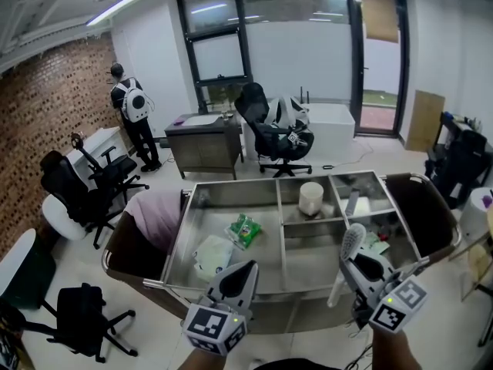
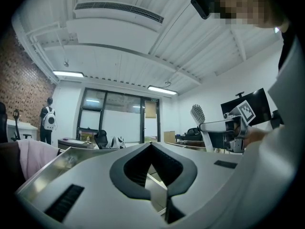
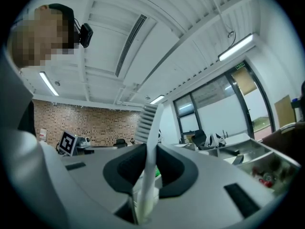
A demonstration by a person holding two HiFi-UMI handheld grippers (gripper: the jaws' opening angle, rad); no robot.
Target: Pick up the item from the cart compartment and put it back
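Observation:
A steel cart [image 1: 231,185] with several compartments stands in front of me. My right gripper [image 1: 359,262] is shut on a white brush [image 1: 347,257] and holds it upright above the cart's front right compartment. In the right gripper view the brush [image 3: 148,142] stands between the jaws of the right gripper [image 3: 147,149], bristle head up. My left gripper [image 1: 243,271] hovers over the cart's front edge. Its jaws meet at the tip with nothing between them, as the left gripper view shows of the left gripper [image 2: 151,145]. That view also catches the brush [image 2: 197,113] at the right.
In the cart lie a green packet [image 1: 244,230], a white bag [image 1: 212,254], a white roll [image 1: 311,199] and small items [image 1: 375,241]. A pink cloth [image 1: 156,216] hangs at its left end. Office chairs [image 1: 92,179], a desk [image 1: 204,137] and a person [image 1: 132,114] are behind.

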